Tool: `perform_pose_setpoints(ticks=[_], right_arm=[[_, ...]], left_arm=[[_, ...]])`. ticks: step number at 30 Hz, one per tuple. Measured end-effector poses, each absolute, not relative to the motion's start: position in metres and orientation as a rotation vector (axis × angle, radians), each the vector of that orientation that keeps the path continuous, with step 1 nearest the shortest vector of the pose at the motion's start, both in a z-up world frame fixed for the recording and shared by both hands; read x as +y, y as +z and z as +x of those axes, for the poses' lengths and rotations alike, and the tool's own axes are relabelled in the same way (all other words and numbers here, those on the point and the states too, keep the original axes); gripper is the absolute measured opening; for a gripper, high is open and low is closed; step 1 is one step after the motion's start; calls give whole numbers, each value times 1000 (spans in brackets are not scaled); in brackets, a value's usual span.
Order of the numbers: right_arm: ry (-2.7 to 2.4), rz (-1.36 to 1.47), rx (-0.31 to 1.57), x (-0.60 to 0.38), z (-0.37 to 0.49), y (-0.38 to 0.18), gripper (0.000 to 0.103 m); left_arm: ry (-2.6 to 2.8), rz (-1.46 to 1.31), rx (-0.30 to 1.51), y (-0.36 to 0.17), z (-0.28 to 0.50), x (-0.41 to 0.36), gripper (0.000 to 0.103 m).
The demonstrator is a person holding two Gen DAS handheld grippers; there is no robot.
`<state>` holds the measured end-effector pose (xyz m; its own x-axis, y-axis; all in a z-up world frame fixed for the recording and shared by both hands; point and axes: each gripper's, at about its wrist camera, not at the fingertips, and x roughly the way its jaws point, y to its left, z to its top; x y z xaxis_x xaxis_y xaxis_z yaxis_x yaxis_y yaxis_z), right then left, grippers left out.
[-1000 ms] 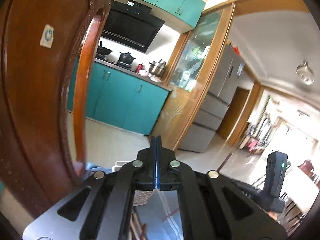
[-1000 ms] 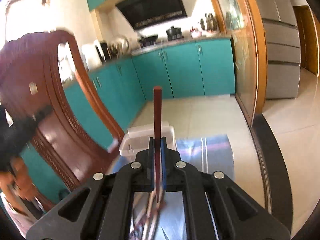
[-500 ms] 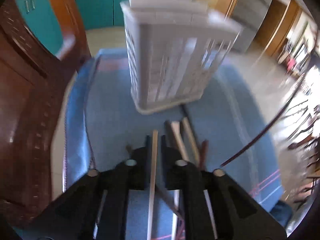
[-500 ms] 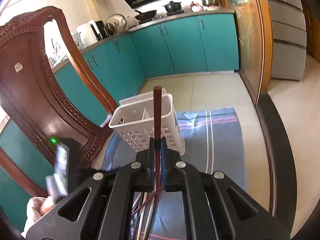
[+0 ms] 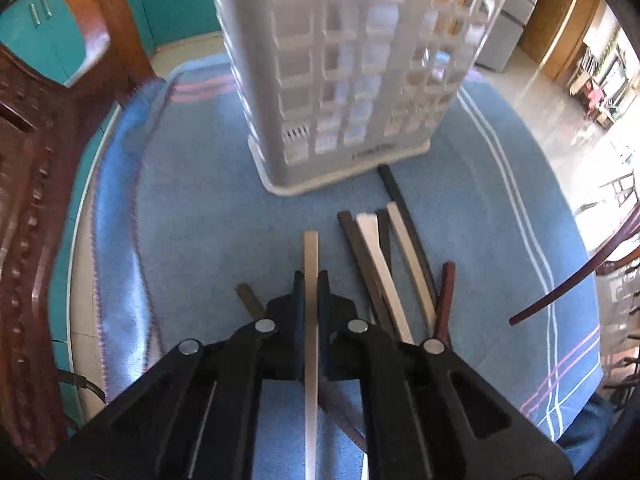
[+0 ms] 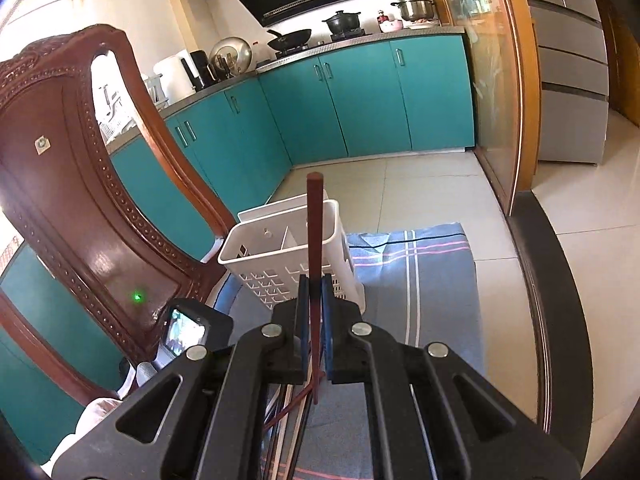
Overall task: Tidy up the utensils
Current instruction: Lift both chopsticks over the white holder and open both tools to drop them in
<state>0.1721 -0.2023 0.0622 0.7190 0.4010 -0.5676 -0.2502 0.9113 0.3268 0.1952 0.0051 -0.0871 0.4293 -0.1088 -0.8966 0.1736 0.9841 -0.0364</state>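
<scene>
Left wrist view: left gripper (image 5: 311,280) angled steeply down over a blue striped cloth (image 5: 192,216), jaws just closing, now pinching a pale chopstick (image 5: 311,256). Long axis of that chopstick in line with the fingers, far end pointing toward the white slotted utensil basket (image 5: 344,80), near end running back under the gripper body. Lower part apparently down on the cloth; contact not certain. Basket upright on the cloth, just beyond the chopstick's tip, not touching it.

To the right of the gripper, a loose pile of chopsticks (image 5: 384,264) flat on the cloth: dark brown, cream, black and reddish ones, roughly parallel, fanning slightly, far ends pointing toward the basket's base. One black stick reaching almost to the basket's foot. Another short brown end showing left of the fingers. Carved wooden chair (image 5: 28,216) at the left edge, beside the cloth.

Right wrist view: right gripper (image 6: 315,280) pressed together on a reddish-brown chopstick (image 6: 314,224), raised above the cloth. Long axis along the fingers, far end pointing up and away, crossing in front of the basket's open top, near end sticking out below the jaws. Basket's inner divider visible, compartments seemingly bare. More chopsticks on the cloth beneath the gripper. Left gripper's black body with a small screen low at the left, a hand behind it.
</scene>
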Motion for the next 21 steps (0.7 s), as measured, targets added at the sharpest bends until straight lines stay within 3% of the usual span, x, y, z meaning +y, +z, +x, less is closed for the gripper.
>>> perform_pose_setpoints(ticks=[7,13,17,21], right_arm=[[362,242,605,-211,158,89,7],[359,315,429,-225,146,138,7],[330,359,234,-224,147,155,7],[251,339,159,-208,169,144,7]], left_arm=[[-250,-93,811,40,151,39,7],[-282,-254,329,162,113,67,7],[-133,-280,88,174,106,65,7],[-47,-253,118,143,127,53,7]])
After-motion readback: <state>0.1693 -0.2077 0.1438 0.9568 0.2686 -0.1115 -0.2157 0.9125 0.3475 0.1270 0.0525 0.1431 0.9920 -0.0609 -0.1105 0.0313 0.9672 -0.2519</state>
